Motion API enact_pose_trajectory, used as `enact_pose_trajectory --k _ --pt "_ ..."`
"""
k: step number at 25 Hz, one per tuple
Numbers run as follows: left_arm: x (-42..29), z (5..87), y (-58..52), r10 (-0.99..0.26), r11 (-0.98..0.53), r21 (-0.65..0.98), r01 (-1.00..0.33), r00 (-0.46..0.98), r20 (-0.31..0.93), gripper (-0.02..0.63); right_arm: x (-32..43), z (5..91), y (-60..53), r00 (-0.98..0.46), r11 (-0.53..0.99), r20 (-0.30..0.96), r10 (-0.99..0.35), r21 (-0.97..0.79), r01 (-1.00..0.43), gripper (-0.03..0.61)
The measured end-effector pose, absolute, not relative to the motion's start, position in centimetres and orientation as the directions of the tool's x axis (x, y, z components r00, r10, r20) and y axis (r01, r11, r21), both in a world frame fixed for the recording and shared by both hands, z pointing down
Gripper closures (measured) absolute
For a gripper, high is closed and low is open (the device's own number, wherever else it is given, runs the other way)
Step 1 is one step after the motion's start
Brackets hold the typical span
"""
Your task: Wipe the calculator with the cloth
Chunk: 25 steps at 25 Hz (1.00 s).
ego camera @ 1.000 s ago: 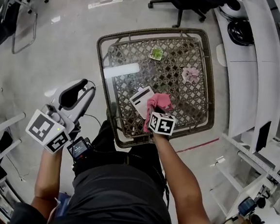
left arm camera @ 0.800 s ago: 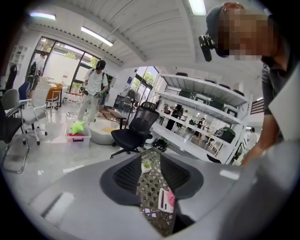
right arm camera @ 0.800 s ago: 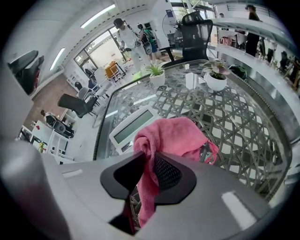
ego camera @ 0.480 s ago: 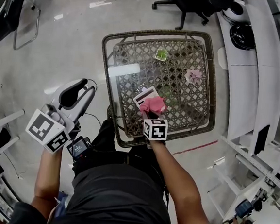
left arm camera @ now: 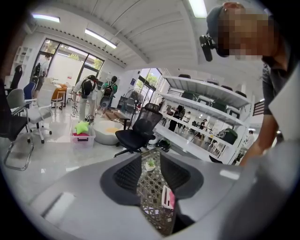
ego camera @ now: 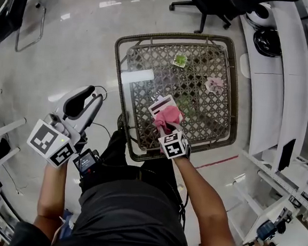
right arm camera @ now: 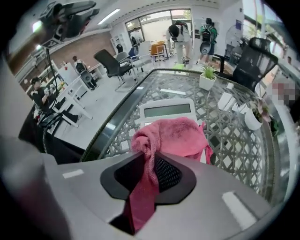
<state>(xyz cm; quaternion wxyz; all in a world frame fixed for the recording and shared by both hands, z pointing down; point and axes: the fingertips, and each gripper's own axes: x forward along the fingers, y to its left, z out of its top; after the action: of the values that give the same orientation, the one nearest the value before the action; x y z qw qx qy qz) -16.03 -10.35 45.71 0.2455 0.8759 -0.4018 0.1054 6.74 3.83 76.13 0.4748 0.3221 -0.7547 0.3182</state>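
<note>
Head view: holds cloth point(ego camera: 168, 115) on calculator point(ego camera: 159, 102) with right tool point(ego camera: 168, 127), near middle of wicker worktop point(ego camera: 229, 89); holds left tool point(ego camera: 84, 101) off to the left, above floor point(ego camera: 69, 48).
Left gripper view: shows jaws apart, nothing between.
Right gripper view: shows jaws clamped on cloth, draped over calculator's near end.

Your head camera sits high over the near edge of the wicker table point(ego camera: 172, 38), facing steeply down, with the whole top in frame. The camera on your left gripper point(ego camera: 92, 94) is off the table's near-left corner, low, looking almost level across it from well back. The camera on your right gripper point(ego camera: 167, 126) hangs close over the near edge, tilted down. All three share the calculator point(ego camera: 159, 104) and cloth point(ego camera: 169, 116).
</note>
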Motion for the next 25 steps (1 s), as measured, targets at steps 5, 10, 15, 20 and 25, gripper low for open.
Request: enact_pose_trajectory --k 5,10,15,20,25 --pt "-15.7 45.8 -10.3 -0.649 -0.559 0.346 -0.754 0.657 0.383 0.471 10.1 76.6 3.6 -0.300 0.594 0.938 -0.172 -0.144 -0.792 0.512" --pt "-14.8 45.8 -10.6 -0.641 -0.566 0.347 -0.748 0.664 0.385 0.471 13.0 76.9 2.6 -0.259 0.588 0.951 -0.171 -0.113 -0.801 0.512" --pt "-13.8 45.6 -10.8 -0.631 -0.576 0.345 -0.741 0.671 0.389 0.471 15.0 77.2 1.8 -0.236 0.578 0.955 -0.178 -0.093 -0.811 0.512" --pt "-12.9 45.4 -11.3 -0.622 -0.588 0.338 -0.735 0.678 0.392 0.471 17.7 77.6 1.0 -0.184 0.503 0.965 -0.188 -0.067 -0.862 0.512" --pt "-12.3 45.0 -11.5 -0.614 -0.600 0.326 -0.731 0.681 0.399 0.471 22.0 78.0 0.7 -0.115 0.377 0.972 -0.204 -0.031 -0.926 0.511"
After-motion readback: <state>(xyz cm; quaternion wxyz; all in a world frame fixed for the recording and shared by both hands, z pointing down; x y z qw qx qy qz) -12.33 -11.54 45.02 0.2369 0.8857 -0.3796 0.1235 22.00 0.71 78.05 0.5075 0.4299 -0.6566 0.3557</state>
